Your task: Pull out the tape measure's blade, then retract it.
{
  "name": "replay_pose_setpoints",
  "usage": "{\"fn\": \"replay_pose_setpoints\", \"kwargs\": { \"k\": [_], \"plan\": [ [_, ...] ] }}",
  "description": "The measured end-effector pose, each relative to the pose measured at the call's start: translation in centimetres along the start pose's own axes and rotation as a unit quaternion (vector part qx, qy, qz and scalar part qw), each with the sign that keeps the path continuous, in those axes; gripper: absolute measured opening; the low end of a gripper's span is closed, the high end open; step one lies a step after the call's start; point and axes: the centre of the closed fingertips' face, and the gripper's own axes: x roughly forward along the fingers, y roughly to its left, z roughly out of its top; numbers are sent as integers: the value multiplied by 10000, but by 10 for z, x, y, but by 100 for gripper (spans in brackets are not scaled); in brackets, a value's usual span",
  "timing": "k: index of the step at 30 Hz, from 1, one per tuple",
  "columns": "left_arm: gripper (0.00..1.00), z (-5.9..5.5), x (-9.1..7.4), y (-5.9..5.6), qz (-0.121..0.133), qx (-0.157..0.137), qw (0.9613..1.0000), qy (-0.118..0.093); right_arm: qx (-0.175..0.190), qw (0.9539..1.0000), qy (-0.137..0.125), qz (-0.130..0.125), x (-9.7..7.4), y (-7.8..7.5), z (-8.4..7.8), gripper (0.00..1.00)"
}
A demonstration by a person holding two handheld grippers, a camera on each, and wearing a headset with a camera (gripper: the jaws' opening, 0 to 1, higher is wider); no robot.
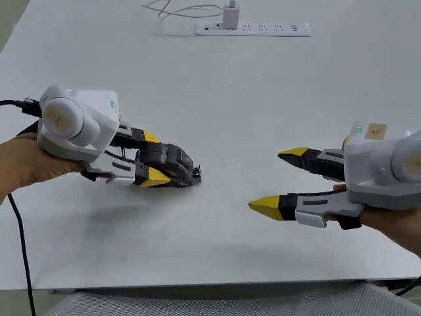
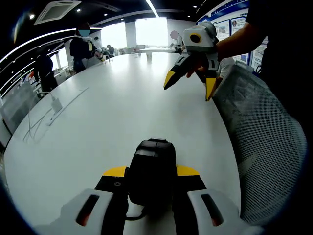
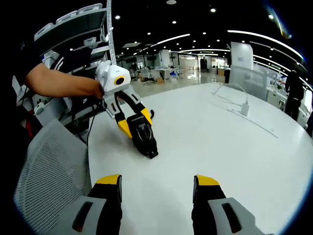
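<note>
Clamped between left gripper (image 1: 160, 158) jaws: black rounded plastic tape measure (image 1: 173, 160), low on smooth white tabletop (image 1: 230, 99). Well apart, right gripper (image 1: 268, 180) spread wide.

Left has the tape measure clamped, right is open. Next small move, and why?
Probably bring the right gripper across to the blade tip at the case's front end. The left gripper is shut on the tape measure, resting on the table with no blade drawn; the right one's jaws stand open, apart from it, facing that end.
</note>
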Motion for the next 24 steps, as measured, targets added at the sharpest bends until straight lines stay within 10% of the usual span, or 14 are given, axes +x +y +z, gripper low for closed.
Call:
{"fn": "replay_pose_setpoints", "kwargs": {
  "k": [24],
  "plan": [
    [28,0,0,1,-55,0,10000,3,-928,9934,211,633,60,1,16,33]
  ]
}}
